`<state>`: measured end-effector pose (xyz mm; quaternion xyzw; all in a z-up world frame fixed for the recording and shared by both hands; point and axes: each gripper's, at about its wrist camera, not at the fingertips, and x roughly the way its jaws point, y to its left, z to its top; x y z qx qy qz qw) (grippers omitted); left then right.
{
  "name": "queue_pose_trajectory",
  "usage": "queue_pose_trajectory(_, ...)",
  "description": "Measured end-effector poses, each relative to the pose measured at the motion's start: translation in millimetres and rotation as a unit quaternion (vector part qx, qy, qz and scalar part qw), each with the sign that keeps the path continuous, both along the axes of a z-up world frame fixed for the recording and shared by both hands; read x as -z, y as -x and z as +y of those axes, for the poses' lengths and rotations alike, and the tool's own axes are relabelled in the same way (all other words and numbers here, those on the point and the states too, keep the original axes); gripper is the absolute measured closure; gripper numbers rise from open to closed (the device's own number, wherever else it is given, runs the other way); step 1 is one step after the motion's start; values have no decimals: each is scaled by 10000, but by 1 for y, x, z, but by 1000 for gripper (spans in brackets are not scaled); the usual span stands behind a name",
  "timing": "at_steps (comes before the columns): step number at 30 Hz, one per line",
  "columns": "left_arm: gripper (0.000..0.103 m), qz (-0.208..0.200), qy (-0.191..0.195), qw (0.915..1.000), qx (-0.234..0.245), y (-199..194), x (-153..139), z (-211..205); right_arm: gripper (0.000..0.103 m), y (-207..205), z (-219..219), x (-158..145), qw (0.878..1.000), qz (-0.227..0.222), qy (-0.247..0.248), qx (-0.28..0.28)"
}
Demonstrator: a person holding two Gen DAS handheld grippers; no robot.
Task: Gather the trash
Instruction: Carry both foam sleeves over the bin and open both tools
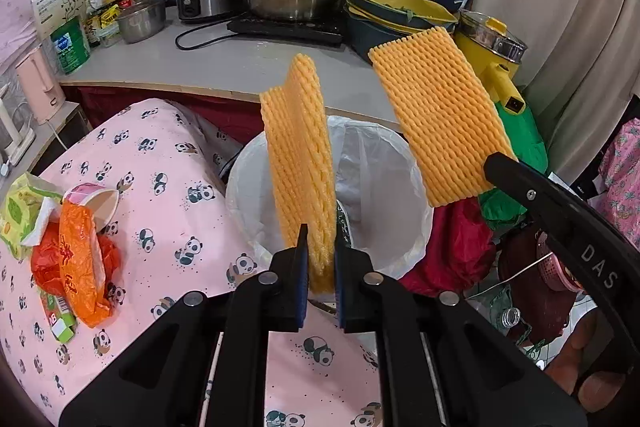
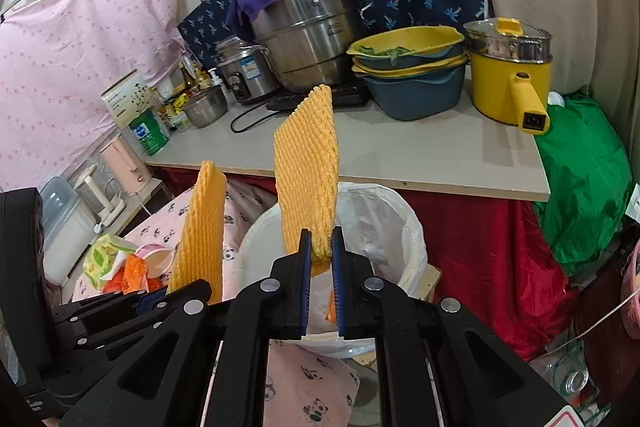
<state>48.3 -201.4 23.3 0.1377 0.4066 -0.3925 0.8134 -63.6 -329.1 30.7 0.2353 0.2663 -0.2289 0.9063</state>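
My left gripper point(image 1: 321, 259) is shut on an orange foam fruit net point(image 1: 298, 163) and holds it upright over the white bin lined with a plastic bag point(image 1: 404, 195). My right gripper point(image 2: 320, 251) is shut on a second orange foam net point(image 2: 308, 171), also above the bin point(image 2: 384, 227). The right gripper with its net point(image 1: 444, 115) shows in the left wrist view at the right. The left gripper's net point(image 2: 202, 235) shows in the right wrist view at the left. More trash lies on the panda cloth: an orange bag point(image 1: 80, 259), a paper cup point(image 1: 98, 197) and a green wrapper point(image 1: 20, 211).
A counter point(image 2: 400, 155) behind the bin carries steel pots point(image 2: 308, 39), stacked yellow and blue basins point(image 2: 412, 67) and a yellow electric pot point(image 2: 508, 83). Red cloth point(image 2: 480, 247) and a green bag point(image 2: 584, 179) hang at the right. An empty bottle point(image 1: 510, 319) lies on the floor.
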Motion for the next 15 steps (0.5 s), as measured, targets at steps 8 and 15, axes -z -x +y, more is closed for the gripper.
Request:
queue_pose_trajectory(8, 93, 124, -143, 9997, 123, -9, 17, -29, 93, -7, -15, 16, 9998, 154, -112, 99)
queue_pose_trajectory(15, 86, 153, -224, 9995, 132, -20, 32, -41, 93, -20, -25, 31, 9993, 288, -200, 116)
